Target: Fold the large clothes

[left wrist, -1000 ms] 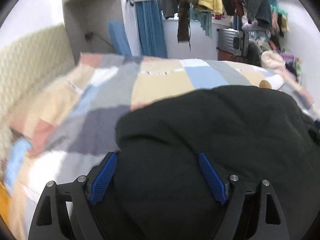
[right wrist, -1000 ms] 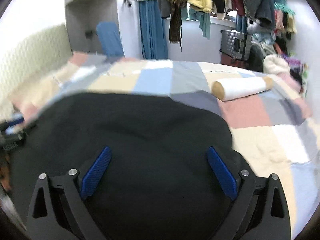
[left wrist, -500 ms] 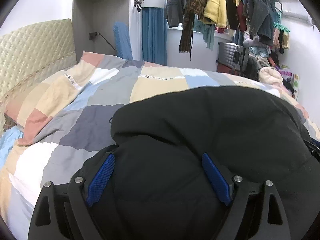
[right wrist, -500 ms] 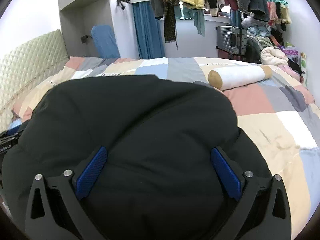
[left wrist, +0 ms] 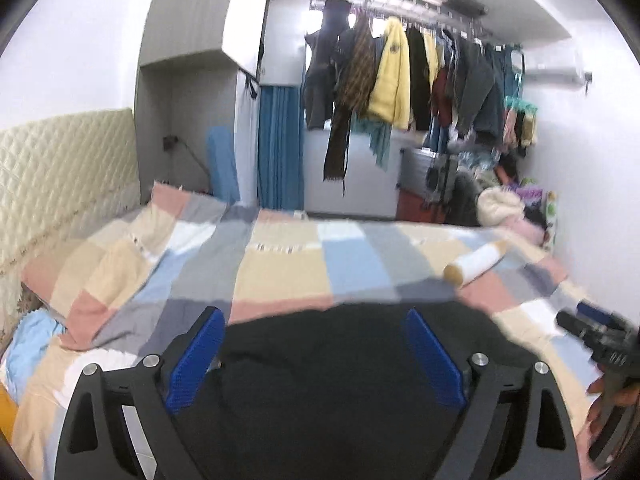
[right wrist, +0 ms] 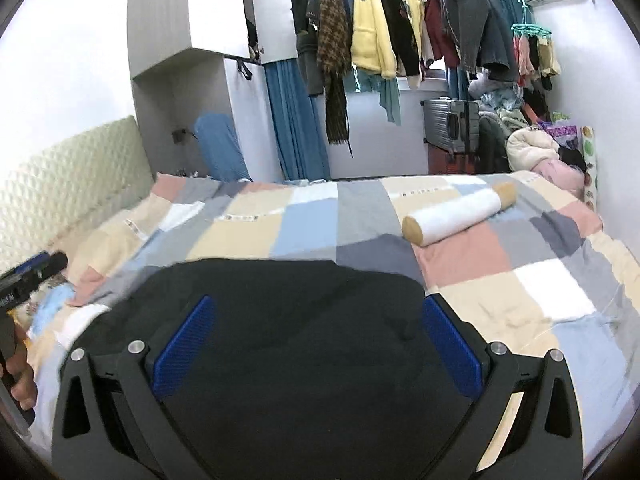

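Observation:
A large black padded garment (left wrist: pixel 320 380) lies on the patchwork bedspread (left wrist: pixel 280 264) near the bed's front edge; it also fills the lower middle of the right wrist view (right wrist: pixel 296 344). My left gripper (left wrist: pixel 316 354) is open, its blue pads wide apart over the garment's left part. My right gripper (right wrist: pixel 316 344) is open too, over the garment's right part. Neither holds cloth. The right gripper shows at the right edge of the left wrist view (left wrist: pixel 600 336), and the left gripper at the left edge of the right wrist view (right wrist: pixel 28 276).
A white bolster with tan ends (right wrist: pixel 456 214) lies on the bed beyond the garment. A quilted headboard (right wrist: pixel 68 184) runs along the left. Clothes hang on a rail (right wrist: pixel 400 28) behind the bed, with a suitcase (right wrist: pixel 450 126) and piled clothes (right wrist: pixel 532 148) at the far right.
Both grippers have pulled back and tilted up from the garment. It now lies lower and flatter in both views, with more bedspread and room showing beyond it.

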A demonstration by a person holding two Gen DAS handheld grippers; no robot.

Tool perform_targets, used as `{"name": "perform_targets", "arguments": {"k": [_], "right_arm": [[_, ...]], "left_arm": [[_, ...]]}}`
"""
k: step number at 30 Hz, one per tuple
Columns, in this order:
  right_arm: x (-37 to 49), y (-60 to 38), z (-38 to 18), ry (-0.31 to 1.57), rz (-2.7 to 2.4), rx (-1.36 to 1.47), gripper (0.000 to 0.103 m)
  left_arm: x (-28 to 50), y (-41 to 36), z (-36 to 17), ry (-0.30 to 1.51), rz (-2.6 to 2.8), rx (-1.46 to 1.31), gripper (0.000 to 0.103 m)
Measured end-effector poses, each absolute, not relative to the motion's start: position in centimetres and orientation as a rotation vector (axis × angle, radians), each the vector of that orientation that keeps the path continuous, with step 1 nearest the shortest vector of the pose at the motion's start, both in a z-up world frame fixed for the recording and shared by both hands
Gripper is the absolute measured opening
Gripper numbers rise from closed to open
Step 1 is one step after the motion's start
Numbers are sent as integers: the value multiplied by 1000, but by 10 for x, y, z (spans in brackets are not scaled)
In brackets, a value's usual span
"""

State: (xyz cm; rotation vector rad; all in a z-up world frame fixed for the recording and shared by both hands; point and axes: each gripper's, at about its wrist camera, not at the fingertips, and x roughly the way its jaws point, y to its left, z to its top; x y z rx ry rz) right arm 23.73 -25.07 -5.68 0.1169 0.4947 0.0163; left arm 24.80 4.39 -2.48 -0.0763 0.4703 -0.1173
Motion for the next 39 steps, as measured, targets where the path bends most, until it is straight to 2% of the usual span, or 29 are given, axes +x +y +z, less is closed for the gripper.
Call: {"name": "perform_targets", "arguments": {"k": [5, 8, 15, 20, 26, 39], "right_arm": [[203, -248, -2, 452, 39, 133, 103], [168, -241, 39, 378, 52, 125, 103], [93, -214, 98, 256, 81, 79, 103], [59, -202, 100, 222, 99, 78, 103], [27, -190, 89, 202, 105, 53, 103], [-13, -170, 33, 309, 118, 52, 103]], "left_arm": [[217, 40, 37, 451, -122, -93, 93], [195, 38, 63, 436, -71, -72, 98], [126, 32, 110, 393, -68, -24, 101], [77, 16, 125, 353, -121, 23, 101], [42, 6, 120, 360, -185, 2, 101], [1, -13, 57, 457, -158, 76, 101]]}}
